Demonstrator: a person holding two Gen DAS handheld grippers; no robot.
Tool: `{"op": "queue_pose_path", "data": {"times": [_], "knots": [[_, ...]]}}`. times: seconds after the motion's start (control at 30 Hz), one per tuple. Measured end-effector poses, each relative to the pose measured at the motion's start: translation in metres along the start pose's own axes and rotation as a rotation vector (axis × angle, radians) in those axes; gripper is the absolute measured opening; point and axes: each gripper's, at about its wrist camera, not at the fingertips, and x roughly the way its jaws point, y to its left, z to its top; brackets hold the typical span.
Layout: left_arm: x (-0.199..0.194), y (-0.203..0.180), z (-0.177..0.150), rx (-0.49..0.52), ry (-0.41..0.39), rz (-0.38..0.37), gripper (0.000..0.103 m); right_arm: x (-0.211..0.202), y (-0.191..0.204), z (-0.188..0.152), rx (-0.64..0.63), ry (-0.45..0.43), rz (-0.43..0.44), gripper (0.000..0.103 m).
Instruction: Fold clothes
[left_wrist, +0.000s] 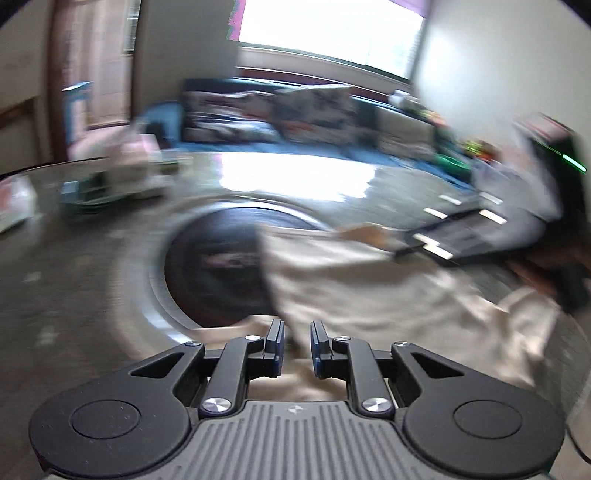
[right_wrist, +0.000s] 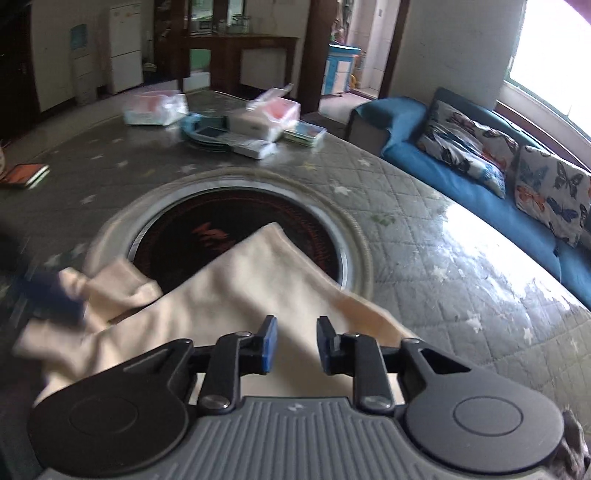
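A: From the left wrist view, where was the cream garment (left_wrist: 369, 280)?

B: It lay on the quilted bench (left_wrist: 74, 288), spreading from the middle toward four o'clock, one edge draped over the dark round inset (left_wrist: 214, 266). The left hand-held gripper (left_wrist: 296, 345) had its jaws parted, nothing visibly pinched, cloth beneath them. The right hand-held gripper (left_wrist: 454, 236) showed at three o'clock, too blurred to judge there.

A: Risks?

B: The picture was smeared by motion; I judged a fast closing could catch a single layer, or miss the hem, and drag the cloth crooked.

A: And the right wrist view?

B: The garment (right_wrist: 236, 295) ran from six o'clock up to the centre, a narrower part (right_wrist: 118, 284) bunched at nine o'clock by a dark blur. The right hand-held gripper (right_wrist: 294, 345) was released, empty, above the cloth. The packets and boxes (right_wrist: 255, 122) at twelve o'clock sat well apart. A slick, glaring bench cover might let the fabric slide, and the bunched part could fold in wrinkled.

A: Any writing?

B: A small emblem on each gripper body; reddish marks in the inset (right_wrist: 210, 230), unreadable
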Motion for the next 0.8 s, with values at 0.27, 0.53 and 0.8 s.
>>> {"op": "queue_pose_path", "data": {"times": [0.27,0.53,0.8], "knots": [[0.000,0.039,-0.024,-0.171,0.067,0.010,0.031,-0.027,0.039,-0.024,-0.054,0.003,0.049,0.030],[-0.007,-0.001,-0.034,-0.119,0.025,-0.095,0.030,-0.030,0.059,-0.017,-0.034,-0.039,0.111,0.032],[0.004,-0.032,-0.051,-0.027,0.064,-0.208,0.032,-0.008,0.079,-0.003,-0.005,-0.062,0.212,0.033]]}}
